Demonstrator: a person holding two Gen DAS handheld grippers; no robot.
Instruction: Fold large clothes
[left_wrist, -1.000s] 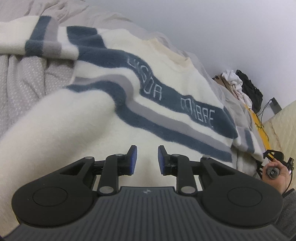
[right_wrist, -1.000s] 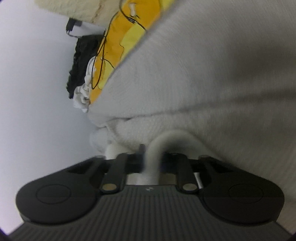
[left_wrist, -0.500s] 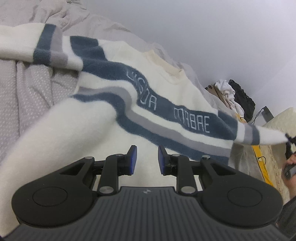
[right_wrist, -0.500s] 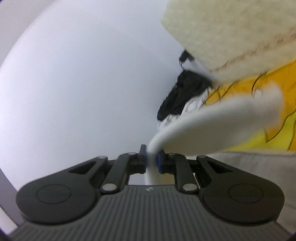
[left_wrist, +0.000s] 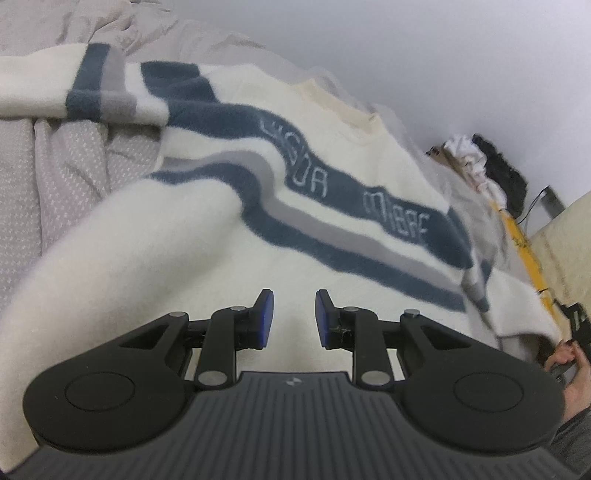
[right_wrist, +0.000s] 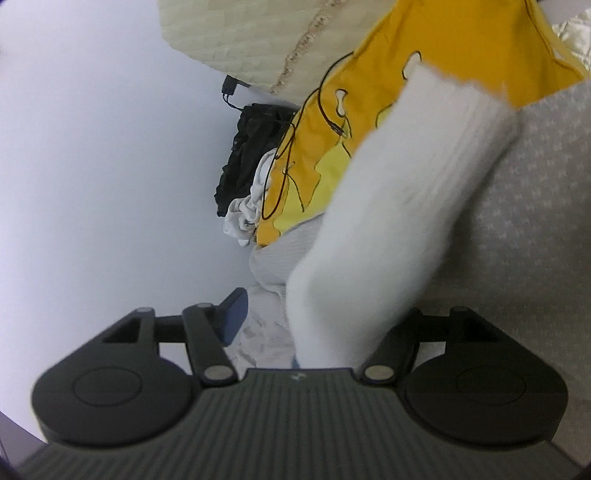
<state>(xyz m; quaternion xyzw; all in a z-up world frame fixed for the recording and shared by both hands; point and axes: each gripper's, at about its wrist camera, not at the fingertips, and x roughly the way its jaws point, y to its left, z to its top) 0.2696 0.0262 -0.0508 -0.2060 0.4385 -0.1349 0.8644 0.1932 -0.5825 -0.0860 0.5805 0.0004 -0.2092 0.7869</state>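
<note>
A cream sweater (left_wrist: 229, 258) is spread front-up across a grey dotted bedcover (left_wrist: 55, 158), filling the middle of the left wrist view, apparently laid flat so that its sleeves can be brought in for folding. One sleeve is stretched out toward the upper left of that frame; the other sleeve (right_wrist: 402, 210) is seen in the right wrist view, running from the lower centre up to the upper right.

The right gripper (right_wrist: 314, 321) has just been opening: its jaws are set wide, and the sleeve lies loosely between them, no longer pinched, which is judged to be a release after the sleeve was drawn out straight. Only the blue pad at the left is visible; the other is hidden behind the fabric. The left gripper (left_wrist: 291, 319) is held over the lower body of the sweater in the bottom centre of its frame, jaws narrowly apart with nothing between them, seemingly kept ready.

The sweater is shown as thick and fuzzy, banded in dark blue and grey across the chest, with pale lettering stitched along the upper blue band and a ribbed cream collar. A hand (left_wrist: 569, 373) is glimpsed at the right edge. A yellow cloth (right_wrist: 369, 122) and a heap of dark and white garments (right_wrist: 247, 177) lie beyond.
</note>
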